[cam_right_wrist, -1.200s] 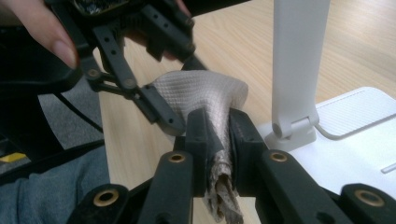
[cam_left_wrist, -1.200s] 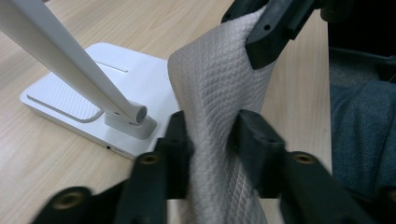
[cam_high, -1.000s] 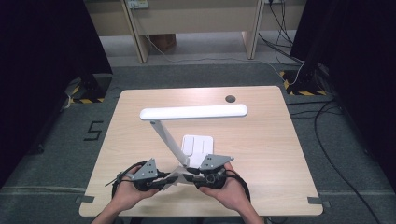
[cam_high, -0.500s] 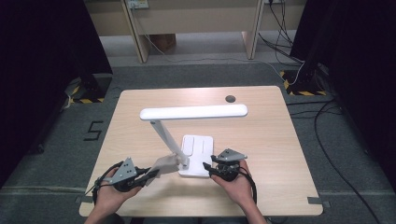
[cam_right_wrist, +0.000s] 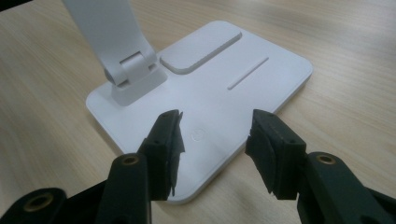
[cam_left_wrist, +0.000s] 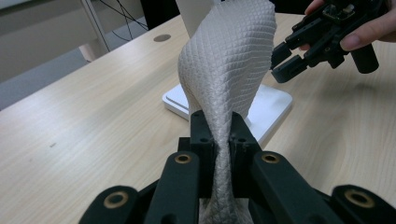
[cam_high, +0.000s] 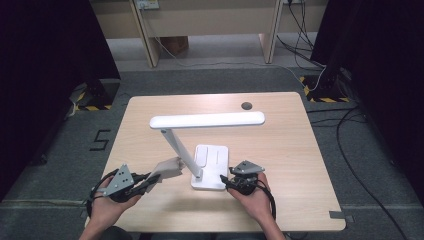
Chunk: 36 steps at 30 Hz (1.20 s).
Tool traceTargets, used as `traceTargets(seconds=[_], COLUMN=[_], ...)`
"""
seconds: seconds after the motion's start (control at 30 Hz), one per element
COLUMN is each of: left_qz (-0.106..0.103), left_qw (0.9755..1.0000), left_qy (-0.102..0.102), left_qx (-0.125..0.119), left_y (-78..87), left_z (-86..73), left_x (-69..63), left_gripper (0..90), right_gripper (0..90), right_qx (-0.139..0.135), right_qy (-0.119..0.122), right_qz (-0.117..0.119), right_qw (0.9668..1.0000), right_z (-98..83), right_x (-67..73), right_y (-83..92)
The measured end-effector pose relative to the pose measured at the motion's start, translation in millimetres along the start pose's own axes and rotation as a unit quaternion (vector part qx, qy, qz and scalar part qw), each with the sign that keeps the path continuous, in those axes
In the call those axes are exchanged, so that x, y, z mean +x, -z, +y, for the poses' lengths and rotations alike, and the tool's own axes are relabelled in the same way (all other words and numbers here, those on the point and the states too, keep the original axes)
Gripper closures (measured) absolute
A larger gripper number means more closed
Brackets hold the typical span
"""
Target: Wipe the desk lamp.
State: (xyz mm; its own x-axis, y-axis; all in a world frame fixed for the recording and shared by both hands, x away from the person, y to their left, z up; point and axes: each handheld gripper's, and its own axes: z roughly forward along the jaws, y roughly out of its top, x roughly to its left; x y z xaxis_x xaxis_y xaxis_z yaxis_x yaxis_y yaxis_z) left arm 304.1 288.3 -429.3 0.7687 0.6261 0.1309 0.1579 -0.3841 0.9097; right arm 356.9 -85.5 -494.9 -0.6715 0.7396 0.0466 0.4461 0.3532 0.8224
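A white desk lamp stands mid-table, its flat base toward the near edge and its long head held level above. My left gripper is shut on a pale textured cloth and holds it up to the left of the lamp's stem. In the left gripper view the cloth rises from between the jaws. My right gripper is open at the base's near right corner. In the right gripper view its fingertips hover over the base, near the stem's hinge.
The wooden table has a dark round cable hole near its far edge. Cables run across the floor at the right. A floor mark "5" lies left of the table.
Both hands have drawn apart from the middle. The left gripper went left with the cloth, then raised it toward the lamp stem. The right gripper moved right to the base's corner.
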Motion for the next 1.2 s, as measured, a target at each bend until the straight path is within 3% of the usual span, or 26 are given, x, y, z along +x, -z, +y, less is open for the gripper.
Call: traceTargets(seconds=[0.2,0.33,0.5,0.87,1.2], left_qz=[0.011,0.021,0.025,0.037,0.053], left_qw=[0.9999,0.9997,0.9993,0.9979,0.9957], left_qy=[-0.002,-0.002,-0.024,-0.04,-0.051], left_qx=[-0.004,-0.008,-0.013,-0.034,-0.056], left_y=[5.5,6.9,6.9,17.7,19.4], left_z=[1.7,5.9,14.6,28.7,48.5], left_x=[2.9,8.5,11.4,18.3,29.0], left_gripper=[83.6,83.6,83.6,83.7,83.8], right_gripper=[65.7,68.8,73.1,87.8,89.8], right_qx=[0.01,0.009,0.006,0.005,0.009], right_qy=[0.014,0.01,0.011,0.027,0.033], right_qz=[0.003,0.006,0.009,0.012,0.02], right_qw=[0.9998,0.9999,0.9999,0.9996,0.9992], right_z=[-1.7,-3.5,-4.7,-1.4,-3.4], right_x=[-1.5,-2.5,-3.6,4.7,8.9], right_y=[-2.3,-4.0,-7.2,-11.8,-17.9])
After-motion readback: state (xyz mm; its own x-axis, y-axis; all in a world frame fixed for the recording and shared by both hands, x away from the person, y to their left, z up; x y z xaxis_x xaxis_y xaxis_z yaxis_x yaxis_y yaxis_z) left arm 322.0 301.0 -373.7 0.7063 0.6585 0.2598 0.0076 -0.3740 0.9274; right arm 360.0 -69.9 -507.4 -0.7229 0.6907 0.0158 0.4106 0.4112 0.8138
